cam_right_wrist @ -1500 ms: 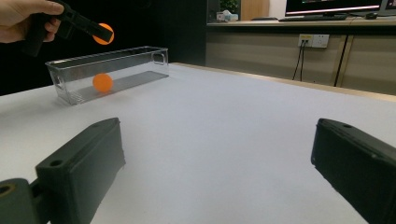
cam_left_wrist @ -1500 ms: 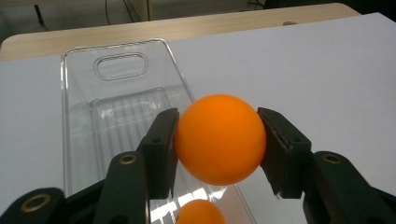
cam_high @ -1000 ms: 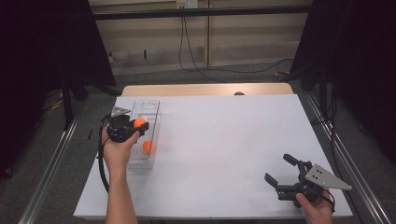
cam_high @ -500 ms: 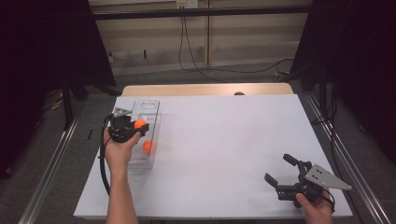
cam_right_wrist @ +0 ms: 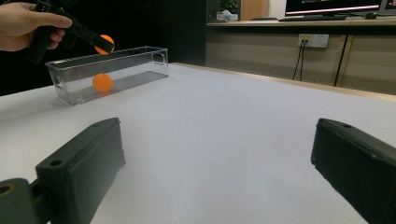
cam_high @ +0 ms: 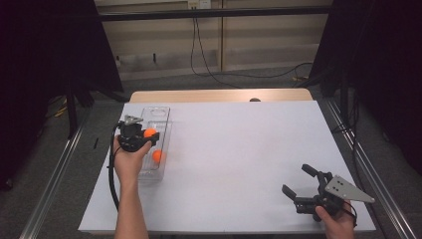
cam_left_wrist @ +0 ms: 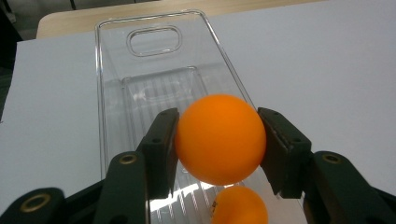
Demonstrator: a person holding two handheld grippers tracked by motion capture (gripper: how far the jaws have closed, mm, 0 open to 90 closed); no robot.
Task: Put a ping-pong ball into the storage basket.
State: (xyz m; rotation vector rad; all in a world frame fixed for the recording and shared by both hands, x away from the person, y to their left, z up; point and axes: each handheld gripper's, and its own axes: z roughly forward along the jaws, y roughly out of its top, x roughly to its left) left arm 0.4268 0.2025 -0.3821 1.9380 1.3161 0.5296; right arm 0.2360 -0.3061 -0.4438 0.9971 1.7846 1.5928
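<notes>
1. The left gripper (cam_high: pixel 141 135) is clamped on an orange ball (cam_left_wrist: pixel 219 138) above the clear bin (cam_high: pixel 164 115) at the table's left.
2. A second ball (cam_high: pixel 157 156) lies inside.
3. The right gripper (cam_high: pixel 298 181), jaws apart, holds nothing, near right.
4. Let go off-centre, the ball could bounce off the rim and roll away.

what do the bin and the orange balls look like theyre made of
Bin: clear hard plastic, glossy; the table shows through its walls and the ribbed floor glints.
Held ball: looks like smooth matte plastic, a ping-pong type, with soft shading and no sharp glare.
Ball in the bin: same look, likely the same.
</notes>
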